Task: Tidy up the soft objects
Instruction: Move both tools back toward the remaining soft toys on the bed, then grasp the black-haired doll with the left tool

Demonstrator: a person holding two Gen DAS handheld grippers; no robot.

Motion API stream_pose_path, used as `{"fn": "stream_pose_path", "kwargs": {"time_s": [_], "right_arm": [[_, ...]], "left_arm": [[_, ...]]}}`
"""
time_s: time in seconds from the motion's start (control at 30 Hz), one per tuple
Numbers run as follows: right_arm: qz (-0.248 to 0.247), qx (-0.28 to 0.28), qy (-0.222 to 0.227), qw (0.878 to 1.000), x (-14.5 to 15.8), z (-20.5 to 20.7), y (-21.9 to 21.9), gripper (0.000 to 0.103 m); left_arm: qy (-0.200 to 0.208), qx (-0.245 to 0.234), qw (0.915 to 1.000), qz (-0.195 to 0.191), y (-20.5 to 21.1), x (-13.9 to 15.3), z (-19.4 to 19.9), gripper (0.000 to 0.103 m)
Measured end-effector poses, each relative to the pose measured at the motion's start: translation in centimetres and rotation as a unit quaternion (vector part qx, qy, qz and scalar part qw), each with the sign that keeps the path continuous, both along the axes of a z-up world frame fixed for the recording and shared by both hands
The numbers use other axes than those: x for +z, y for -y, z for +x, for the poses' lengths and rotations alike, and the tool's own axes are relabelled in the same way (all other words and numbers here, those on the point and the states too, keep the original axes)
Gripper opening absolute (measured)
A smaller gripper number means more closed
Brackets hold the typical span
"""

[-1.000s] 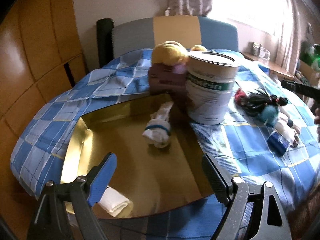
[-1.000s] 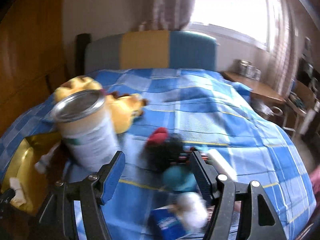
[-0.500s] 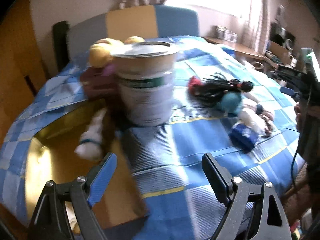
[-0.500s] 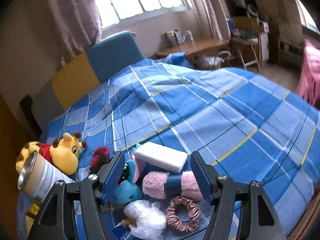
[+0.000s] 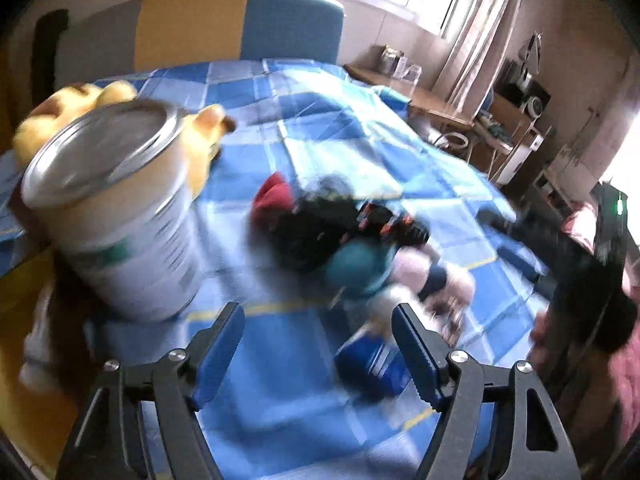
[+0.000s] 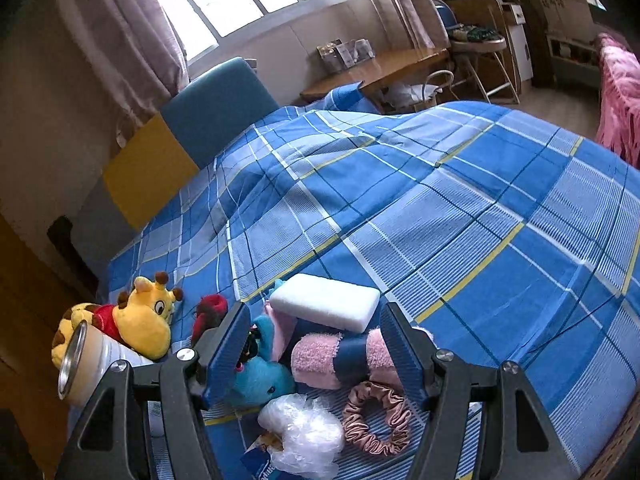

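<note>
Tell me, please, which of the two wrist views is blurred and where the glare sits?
Left wrist view: motion-smeared, the tin can and toy pile soft, window blown out top right. Right wrist view: sharp, the white sponge and giraffe plush crisp, window glare upper left, fisheye bending the bed.

No legible text at this moment

The can [image 5: 116, 216] carried a green band and columns of small print on its side in the left wrist view, but motion blur made every letter unreadable. In the right wrist view only its rim and a strip of its wall showed, with no lettering visible. The blue packet [image 6: 256, 460] at the lower edge of the right wrist view bore a few white marks, too small and cut off to make out. The giraffe plush [image 6: 140, 320] wore a plain red shirt.
</note>
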State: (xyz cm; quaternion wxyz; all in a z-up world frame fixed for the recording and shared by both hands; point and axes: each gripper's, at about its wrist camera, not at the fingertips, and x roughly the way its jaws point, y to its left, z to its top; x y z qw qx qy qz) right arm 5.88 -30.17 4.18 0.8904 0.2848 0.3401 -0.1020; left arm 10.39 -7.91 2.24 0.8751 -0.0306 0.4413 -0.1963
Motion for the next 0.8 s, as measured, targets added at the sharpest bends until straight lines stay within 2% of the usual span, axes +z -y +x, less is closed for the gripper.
{"fn": "stream_pose_path", "kwargs": {"time_s": [0.13,0.27,0.37,0.47,0.57,0.6,0.63,0.7,0.77,0.8], "right_arm": [[0.025,0.000,-0.003,1.000,-0.5,0.1,0.5,0.068],[0.038,0.000,0.001,0.999,-0.5,0.1,0.7,0.068],[0.048,0.007,-0.001,0.999,-0.7,0.3,0.6,0.068],[0.056,0.011,-0.004,0.998,-1.0,0.4,0.6,0.068],[0.067,0.012,-0.005,0.998,-1.2,0.4,0.7,0.068],[0.071,0.012,-0.005,0.997,-1.3,0.4,0.8,0.068],[0.074,0.012,-0.006,0.997,-1.4,0.5,0.8,0.068],[0.079,0.013,-0.011,0.997,-1.7,0.6,0.9,0.068],[0.081,0.015,-0.014,0.997,-1.8,0.7,0.9,0.068],[0.082,0.015,-0.014,0.996,-1.9,0.7,0.9,0.068]], "left_arm": [[-0.039,0.003,0.9987,-0.032,1.8,-0.1,3.2,0.077],[-0.065,0.013,0.9969,-0.042,3.5,-0.3,6.4,0.078],[-0.104,0.022,0.9923,-0.063,4.7,-0.9,9.0,0.089],[-0.123,0.030,0.9913,-0.035,6.8,-2.1,11.2,0.094],[-0.148,0.030,0.9885,-0.004,8.6,-3.8,13.1,0.094],[-0.156,0.027,0.9874,0.002,9.0,-4.4,13.5,0.089],[-0.167,0.022,0.9857,0.008,9.3,-5.0,13.8,0.069],[-0.175,0.001,0.9846,-0.001,9.5,-5.5,13.9,0.042],[-0.147,-0.008,0.9890,-0.013,8.7,-4.6,13.3,0.028],[-0.133,-0.015,0.9908,-0.016,8.3,-3.9,13.0,0.016]]}}
